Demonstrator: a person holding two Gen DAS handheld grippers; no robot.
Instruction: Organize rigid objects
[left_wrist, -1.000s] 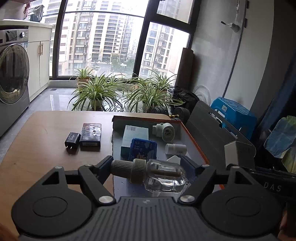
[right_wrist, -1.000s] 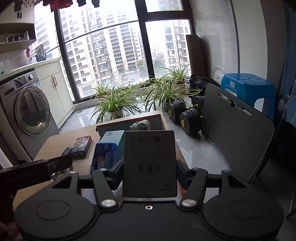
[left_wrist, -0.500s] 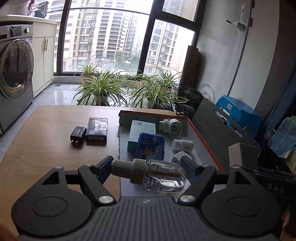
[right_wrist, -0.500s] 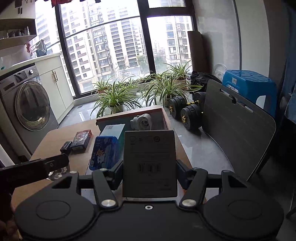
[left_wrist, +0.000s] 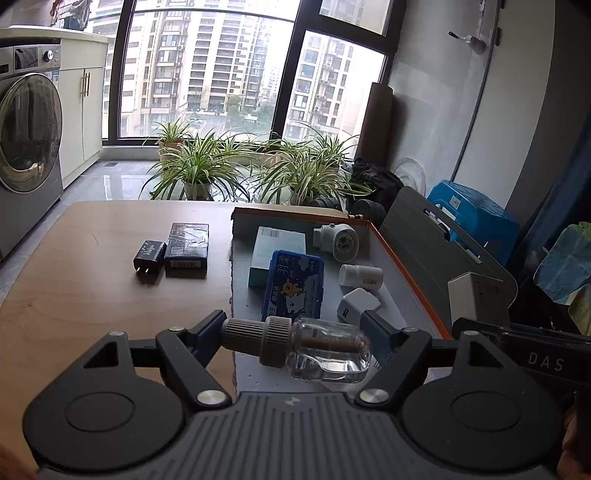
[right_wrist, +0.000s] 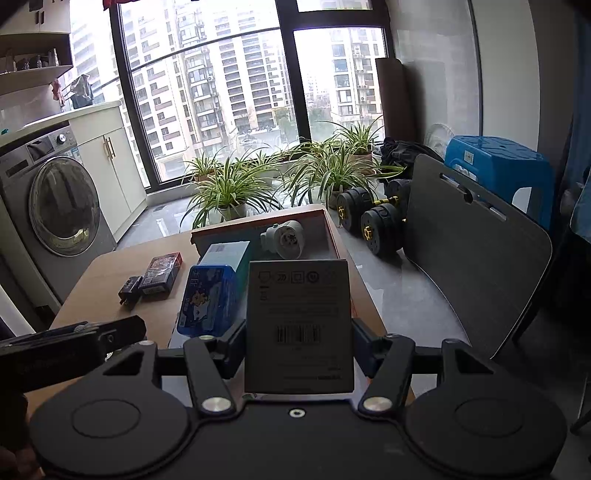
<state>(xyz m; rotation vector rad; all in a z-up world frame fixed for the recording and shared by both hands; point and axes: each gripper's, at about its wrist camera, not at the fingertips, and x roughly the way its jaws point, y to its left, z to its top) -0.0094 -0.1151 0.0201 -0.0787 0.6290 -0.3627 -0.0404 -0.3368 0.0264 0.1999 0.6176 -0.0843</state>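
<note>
My left gripper (left_wrist: 295, 338) is shut on a clear glass bottle (left_wrist: 325, 350) with a grey ribbed cap, held sideways above the near end of the orange-rimmed grey tray (left_wrist: 410, 266). My right gripper (right_wrist: 299, 341) is shut on a grey box (right_wrist: 299, 325) with a barcode, held upright over the tray's near right side. In the tray lie a blue tin (left_wrist: 295, 284), a teal box (left_wrist: 277, 251), a white round device (left_wrist: 340, 242), a white pill bottle (left_wrist: 360, 276) and a white charger (left_wrist: 357, 304). The grey box hides part of the tray in the right wrist view.
On the wooden table (left_wrist: 74, 266) left of the tray lie a black plug adapter (left_wrist: 149, 256) and a dark card box (left_wrist: 186, 249). A grey chair back (right_wrist: 472, 251), dumbbells (right_wrist: 373, 221) and potted plants (left_wrist: 195, 166) stand beyond. A washing machine (right_wrist: 59, 206) is at left.
Both grippers have risen and drawn back a little, so the table and tray show from higher up. Each keeps its hold on its object.
</note>
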